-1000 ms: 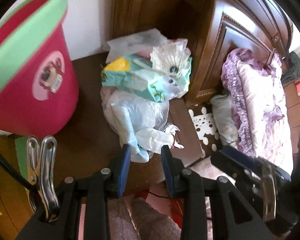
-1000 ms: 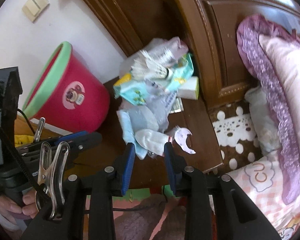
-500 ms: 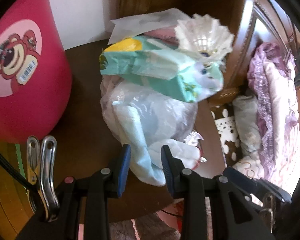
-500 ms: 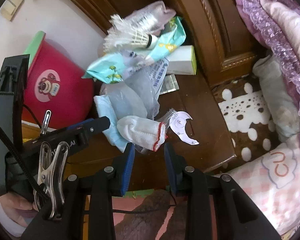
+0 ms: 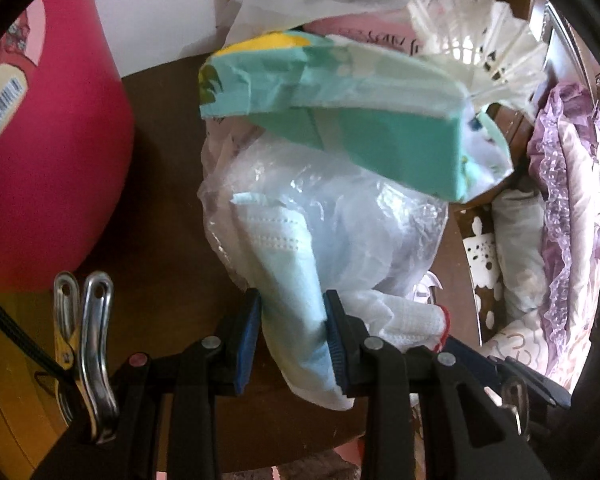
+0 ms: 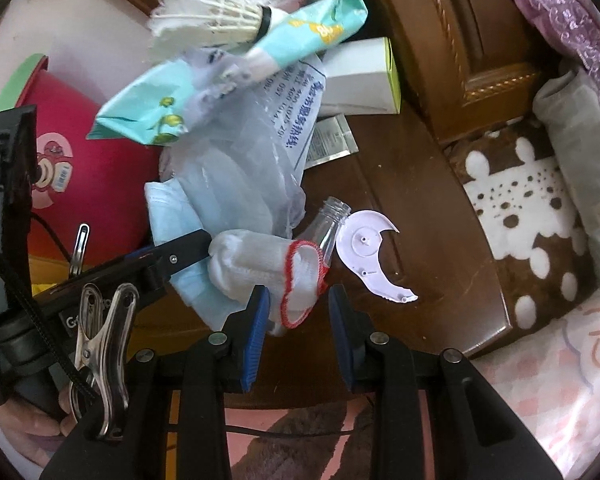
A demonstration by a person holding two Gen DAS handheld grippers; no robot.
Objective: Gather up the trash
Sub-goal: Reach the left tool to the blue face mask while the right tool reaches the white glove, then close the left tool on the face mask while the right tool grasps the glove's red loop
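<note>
Soft, light blue mask [image 5: 296, 280] sits between our wide left tool [image 5: 292, 332]; we pinch its middle. Right tool [image 6: 296, 312], wide too, straddles the floppy glove [image 6: 268, 264].

A bedroom corner, centred on a dark brown wooden nightstand [image 6: 420, 216] with a glossy top. Just behind the nightstand rises a carved dark wood headboard [image 6: 452, 28] with a gilded trim line. To the nightstand's left stands a plain white wall [image 5: 156, 8]. To its right lies a bed: a purple lace-edged pillow [image 6: 560, 12], a brown blanket with white spots [image 6: 528, 216], and pink-and-white bedding [image 6: 540, 392] (printed with letters, only partly readable). Below the nightstand's front edge, what may be a pink floor mat [image 6: 300, 416] shows. Bright daylight falls across the bed.
</note>
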